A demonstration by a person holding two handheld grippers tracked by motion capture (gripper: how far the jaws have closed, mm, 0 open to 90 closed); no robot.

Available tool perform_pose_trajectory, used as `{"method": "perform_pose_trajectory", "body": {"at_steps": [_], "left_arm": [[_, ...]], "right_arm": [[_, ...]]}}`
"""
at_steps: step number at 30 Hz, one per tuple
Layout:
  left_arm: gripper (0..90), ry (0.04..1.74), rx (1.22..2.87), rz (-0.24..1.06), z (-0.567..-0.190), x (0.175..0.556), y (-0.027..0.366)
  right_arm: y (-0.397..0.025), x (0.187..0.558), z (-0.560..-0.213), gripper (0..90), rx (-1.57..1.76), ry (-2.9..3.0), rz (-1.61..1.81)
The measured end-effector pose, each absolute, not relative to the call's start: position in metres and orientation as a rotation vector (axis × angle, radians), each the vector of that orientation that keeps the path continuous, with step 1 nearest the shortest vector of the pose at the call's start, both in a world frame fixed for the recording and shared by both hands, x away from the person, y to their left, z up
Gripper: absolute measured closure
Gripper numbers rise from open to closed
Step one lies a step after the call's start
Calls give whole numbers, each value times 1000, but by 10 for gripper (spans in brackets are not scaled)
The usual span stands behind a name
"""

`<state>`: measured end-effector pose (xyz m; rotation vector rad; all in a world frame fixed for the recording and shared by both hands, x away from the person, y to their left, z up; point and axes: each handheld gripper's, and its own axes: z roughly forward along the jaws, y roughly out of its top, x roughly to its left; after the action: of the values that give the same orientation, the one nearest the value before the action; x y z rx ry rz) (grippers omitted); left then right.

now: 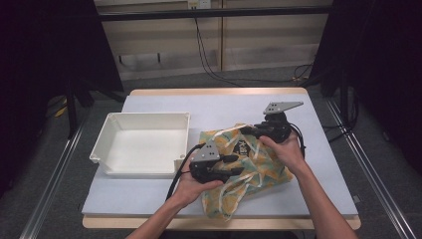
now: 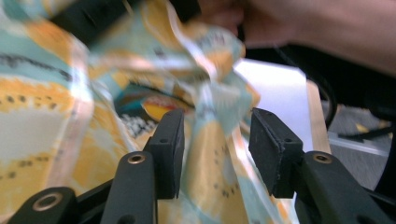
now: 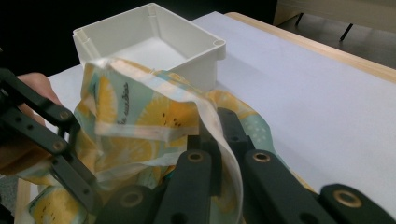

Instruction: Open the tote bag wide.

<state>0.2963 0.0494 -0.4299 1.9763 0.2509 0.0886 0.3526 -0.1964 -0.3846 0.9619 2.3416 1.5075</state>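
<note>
A lemon-print cloth bag in yellow and teal lies crumpled on the table's right half, white handles trailing toward the front edge. My left gripper is at the bag's near left side. In the left gripper view it stands open with a fold of the bag rising between the jaws. My right gripper is at the bag's far edge. In the right gripper view it is shut on the bag's white-trimmed rim, which is lifted and held up.
A white plastic tray sits on the left half of the table, just beside the bag; its corner stands behind the raised cloth. Bare tabletop stretches beyond the bag. Cables cross the floor past the far edge.
</note>
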Motion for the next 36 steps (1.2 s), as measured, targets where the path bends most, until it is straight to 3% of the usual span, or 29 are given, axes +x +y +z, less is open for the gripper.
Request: {"method": "perform_pose_trajectory", "body": {"at_steps": [3, 6, 7, 26, 36], "left_arm": [[592, 245, 2012, 92, -432, 295, 45], [855, 237, 2013, 59, -436, 293, 43], [895, 227, 2023, 48, -437, 293, 43], [900, 35, 1935, -122, -401, 242, 53], [900, -69, 1947, -179, -398, 219, 63]], "right_arm": [[-197, 356, -385, 900, 964, 2339, 1517], [-196, 357, -385, 900, 971, 2337, 1519], [-196, 358, -385, 900, 971, 2336, 1518], [-214, 408, -375, 900, 1079, 2292, 1488], [-225, 432, -389, 900, 1199, 2246, 1397]]}}
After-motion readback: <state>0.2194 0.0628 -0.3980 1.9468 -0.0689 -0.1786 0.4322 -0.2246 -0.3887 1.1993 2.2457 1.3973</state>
